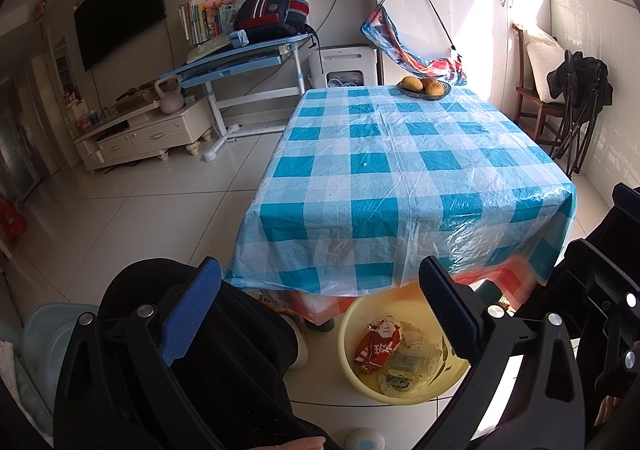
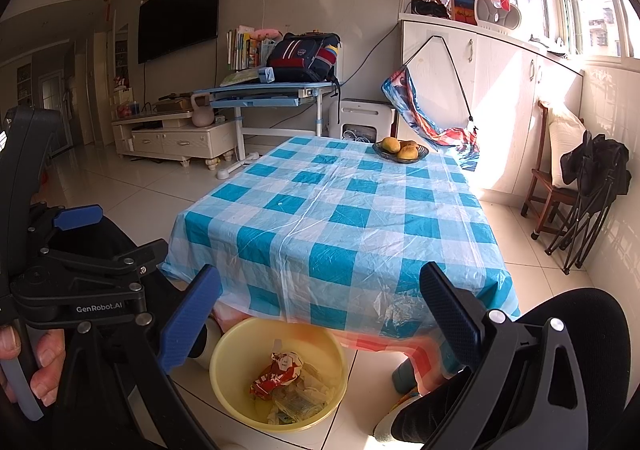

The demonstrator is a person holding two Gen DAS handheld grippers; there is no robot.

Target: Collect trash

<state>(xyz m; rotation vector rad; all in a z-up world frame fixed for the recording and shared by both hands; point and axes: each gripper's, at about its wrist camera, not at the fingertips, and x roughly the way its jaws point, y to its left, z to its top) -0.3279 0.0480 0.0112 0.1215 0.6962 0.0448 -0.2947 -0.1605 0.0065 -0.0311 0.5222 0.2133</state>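
Two grippers hang low at the near end of the table (image 1: 400, 153), both spread wide with nothing between their fingers. The left gripper (image 1: 320, 314) sits over a dark-trousered leg (image 1: 224, 350) and a yellow basin (image 1: 348, 330) on the floor tiles; the right gripper (image 2: 320, 314) hovers above that same basin (image 2: 224, 362), and the left one shows at the left edge of its view, a hand (image 2: 28, 366) wrapped round the handle.

The trash is in the basin, which stands on the floor partly under the table's near edge: a crumpled red-and-white wrapper (image 1: 378, 346) on top, with pale plastic bits (image 1: 412, 366) beneath and beside it. From the right side the wrapper (image 2: 278, 374) lies near the middle of the basin.

A blue-and-white checked cloth under clear plastic covers the table. At its far end sits a dark bowl (image 1: 424, 87) of yellow-orange fruit.
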